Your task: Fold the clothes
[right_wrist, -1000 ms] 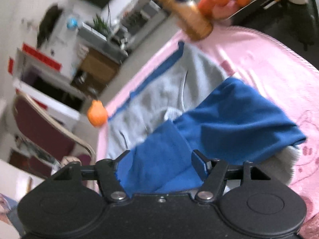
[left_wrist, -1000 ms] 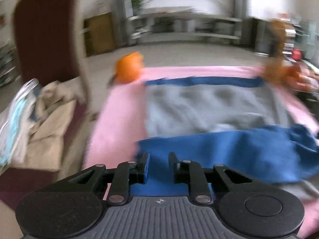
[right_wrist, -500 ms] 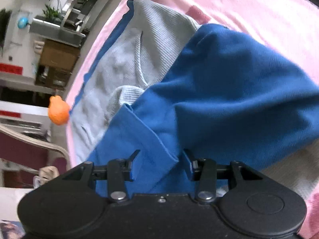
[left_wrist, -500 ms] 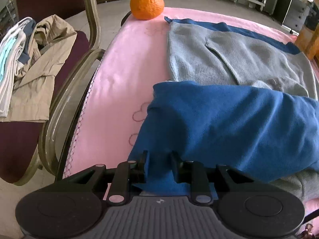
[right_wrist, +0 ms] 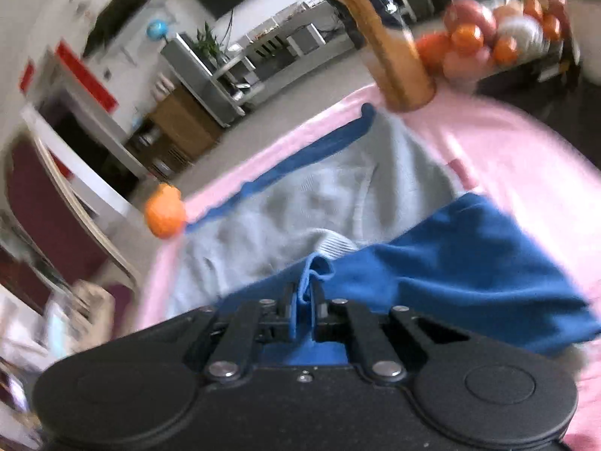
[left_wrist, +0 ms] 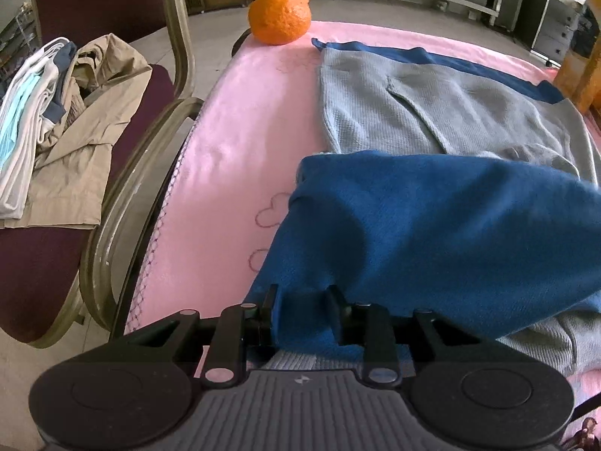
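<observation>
A grey and blue garment lies on a pink blanket point(left_wrist: 233, 150). Its blue part point(left_wrist: 450, 225) is folded over the grey part point(left_wrist: 413, 112). My left gripper point(left_wrist: 302, 300) is at the near left corner of the blue fold. Its jaws are opening and the blue cloth lies loosely in the gap between them. In the right wrist view my right gripper point(right_wrist: 302, 297) is closing, and its pads pinch a raised edge of the blue part point(right_wrist: 469, 259). The grey part point(right_wrist: 300, 203) spreads out beyond it.
An orange point(left_wrist: 280, 15) sits at the blanket's far left corner. A dark red chair point(left_wrist: 112, 206) with a pile of clothes point(left_wrist: 67, 131) stands left of the blanket. A wooden post point(right_wrist: 394, 49) and a heap of fruit point(right_wrist: 488, 37) are at the far right.
My left jaws have spread apart around the blue cloth. My right jaws have closed from wide apart onto a blue edge, and that view has swung up towards the room.
</observation>
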Demonstrator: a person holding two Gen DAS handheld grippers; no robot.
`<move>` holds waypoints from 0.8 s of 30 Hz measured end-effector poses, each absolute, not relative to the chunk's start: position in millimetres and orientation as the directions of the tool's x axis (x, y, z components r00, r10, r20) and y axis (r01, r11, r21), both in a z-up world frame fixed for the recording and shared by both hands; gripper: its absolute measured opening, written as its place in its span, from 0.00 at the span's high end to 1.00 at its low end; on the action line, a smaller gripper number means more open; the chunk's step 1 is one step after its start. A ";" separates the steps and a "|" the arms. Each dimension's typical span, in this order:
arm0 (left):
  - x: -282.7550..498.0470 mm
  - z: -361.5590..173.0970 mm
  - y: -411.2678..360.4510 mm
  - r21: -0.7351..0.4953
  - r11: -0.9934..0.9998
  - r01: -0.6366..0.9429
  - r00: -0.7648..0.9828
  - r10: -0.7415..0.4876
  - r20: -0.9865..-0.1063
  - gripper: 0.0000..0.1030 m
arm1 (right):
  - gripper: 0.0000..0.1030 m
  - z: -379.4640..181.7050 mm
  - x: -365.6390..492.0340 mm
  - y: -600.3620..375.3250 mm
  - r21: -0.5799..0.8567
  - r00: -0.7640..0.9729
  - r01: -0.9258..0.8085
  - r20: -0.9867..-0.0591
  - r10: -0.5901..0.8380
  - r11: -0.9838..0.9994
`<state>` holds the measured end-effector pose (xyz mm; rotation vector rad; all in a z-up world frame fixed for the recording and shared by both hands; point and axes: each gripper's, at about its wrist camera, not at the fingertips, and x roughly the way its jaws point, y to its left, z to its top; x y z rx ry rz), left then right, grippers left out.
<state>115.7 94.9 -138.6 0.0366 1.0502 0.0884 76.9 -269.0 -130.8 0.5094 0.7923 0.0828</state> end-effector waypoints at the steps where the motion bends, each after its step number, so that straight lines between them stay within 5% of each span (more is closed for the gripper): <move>1: 115.0 -139.1 93.0 0.077 0.996 -0.048 0.494 0.090 -0.865 0.70 | 0.94 -138.6 79.5 -269.3 0.419 0.671 0.149 -0.708 0.219 0.896; 8: 87.3 -104.6 109.3 -0.058 0.998 -0.023 0.640 -0.030 -0.768 0.72 | 0.93 -171.2 99.1 -264.0 0.296 0.510 0.232 -0.848 0.143 0.926; 10: 79.6 -93.0 120.0 -0.075 0.996 -0.054 0.698 -0.016 -0.716 0.72 | 0.84 -164.9 94.4 -263.6 0.277 0.519 0.223 -0.845 0.127 0.935; 13: 83.3 -93.6 122.7 -0.061 0.994 -0.089 0.701 0.019 -0.713 0.80 | 0.67 -149.8 85.0 -282.4 0.376 0.588 0.253 -0.791 0.167 0.891; 18: 119.4 -103.6 96.0 -0.004 0.999 -0.038 0.669 0.023 -0.743 0.81 | 0.66 -148.0 98.1 -312.3 0.592 0.665 0.278 -0.687 0.293 0.757; 24: 154.5 -125.3 72.2 0.038 0.999 -0.026 0.610 0.046 -0.791 0.82 | 0.66 -173.2 137.6 -302.8 0.617 0.613 0.306 -0.711 0.345 0.725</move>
